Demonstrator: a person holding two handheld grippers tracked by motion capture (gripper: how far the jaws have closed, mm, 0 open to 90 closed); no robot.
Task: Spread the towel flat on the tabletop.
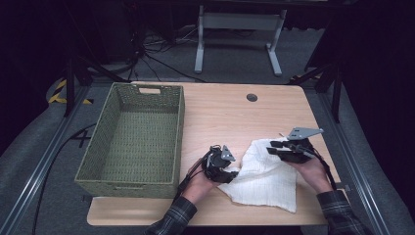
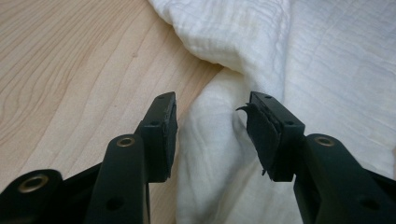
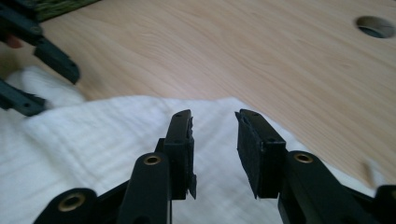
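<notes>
I have the white cloth [image 1: 266,176] spread rumpled on the near right part of the tabletop [image 1: 230,112], and I work it with both grippers. My left gripper [image 1: 226,174] sits at the cloth's left edge; in the left gripper view its fingers [image 2: 161,135] stand apart with a raised fold of the cloth [image 2: 210,140] between them, and the pads are not pressing it. My right gripper [image 1: 274,147] hovers over the cloth's far right corner, its fingers [image 3: 180,149] also apart, with cloth [image 3: 116,140] lying below them and nothing clamped.

To do this step well, I judge I should lower each gripper until a single fold sits deep between the pads, then close firmly, so the thin fabric doesn't slip out. I'd take matching edges on each side, so the cloth lifts evenly instead of bunching.

The green woven basket [image 1: 182,122] stands on the left of the tabletop, well apart from the cloth. Its floor is bare; nothing lies in it.
</notes>
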